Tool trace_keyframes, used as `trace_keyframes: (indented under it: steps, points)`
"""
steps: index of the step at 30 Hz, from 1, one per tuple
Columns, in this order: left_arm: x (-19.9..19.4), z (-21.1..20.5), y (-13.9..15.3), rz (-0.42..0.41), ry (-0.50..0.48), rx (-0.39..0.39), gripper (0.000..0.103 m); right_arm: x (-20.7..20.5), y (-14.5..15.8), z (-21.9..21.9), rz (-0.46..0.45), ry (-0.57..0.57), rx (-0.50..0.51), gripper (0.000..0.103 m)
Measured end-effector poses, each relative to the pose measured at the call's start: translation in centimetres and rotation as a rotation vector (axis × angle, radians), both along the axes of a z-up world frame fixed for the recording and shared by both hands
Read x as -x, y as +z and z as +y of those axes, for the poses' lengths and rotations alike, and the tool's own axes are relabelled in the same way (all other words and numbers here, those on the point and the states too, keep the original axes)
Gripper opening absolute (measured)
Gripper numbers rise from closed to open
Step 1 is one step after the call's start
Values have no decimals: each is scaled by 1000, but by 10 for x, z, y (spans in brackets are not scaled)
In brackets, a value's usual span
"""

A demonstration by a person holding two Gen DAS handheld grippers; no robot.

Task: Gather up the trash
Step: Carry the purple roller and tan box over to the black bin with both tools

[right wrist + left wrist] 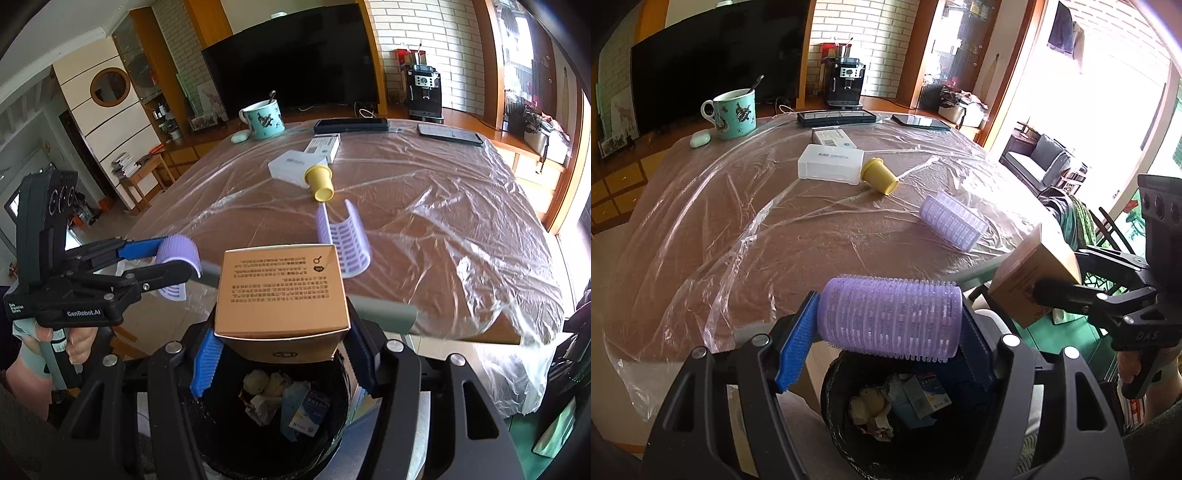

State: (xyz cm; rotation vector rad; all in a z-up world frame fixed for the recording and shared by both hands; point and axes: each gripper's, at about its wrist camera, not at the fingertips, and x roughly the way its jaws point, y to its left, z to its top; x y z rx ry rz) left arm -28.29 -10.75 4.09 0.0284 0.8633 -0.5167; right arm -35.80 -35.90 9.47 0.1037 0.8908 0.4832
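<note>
While right jaws grip a box (282,295), left jaws clamp a crosswise hair roller (890,319).

Purple roller (890,317), brown box (282,291) — over bin (273,413)

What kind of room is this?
Probably a living room at home: a big TV, a sofa near the bright window, and a coffee machine by the brick wall.
</note>
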Motion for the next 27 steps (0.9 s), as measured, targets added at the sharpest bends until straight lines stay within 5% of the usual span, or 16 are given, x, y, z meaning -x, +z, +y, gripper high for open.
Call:
trace_keyframes:
  steps: [27]
  points:
    - [32, -5, -27, 57, -50, -56, 71, 26, -29, 12, 88, 41, 54, 59]
